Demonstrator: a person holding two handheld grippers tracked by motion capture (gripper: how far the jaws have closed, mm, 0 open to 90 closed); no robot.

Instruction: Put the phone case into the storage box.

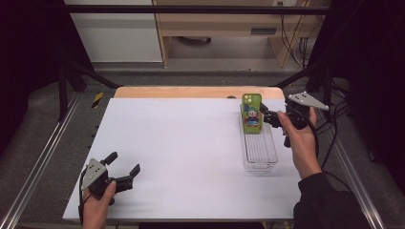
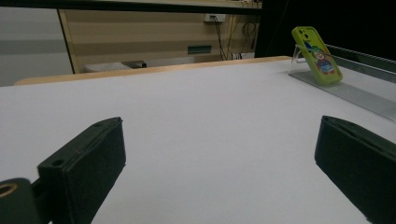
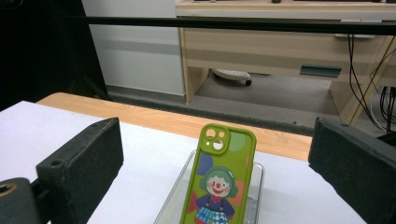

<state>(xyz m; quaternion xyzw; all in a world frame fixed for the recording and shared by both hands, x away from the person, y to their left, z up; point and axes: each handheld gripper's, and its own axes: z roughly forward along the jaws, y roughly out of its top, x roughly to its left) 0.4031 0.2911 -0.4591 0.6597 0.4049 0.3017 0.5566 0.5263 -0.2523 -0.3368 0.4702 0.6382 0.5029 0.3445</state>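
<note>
While the green phone case (image 1: 251, 113) stands propped upright at the far end of the clear plastic tray (image 1: 260, 157), right of centre in the high view, the right gripper (image 1: 267, 116) sits just beside it at the case's right edge. Its jaws are spread apart; in the right gripper view they frame the case (image 3: 219, 186) on both sides without touching it, the cartoon clown print and camera cut-out facing the lens. Nothing is clamped, so I judge that either a grasp on the case is about to begin or the case has been set in the tray and let go; the pictures do not tell which.

At the lower left of the high view the left gripper (image 1: 125, 171) rests low over the white table (image 1: 181, 157), well apart from the tray, its jaws also open and holding nothing. In the left gripper view the case (image 2: 317, 56) leans at the upper right, far across the bare surface.
</note>
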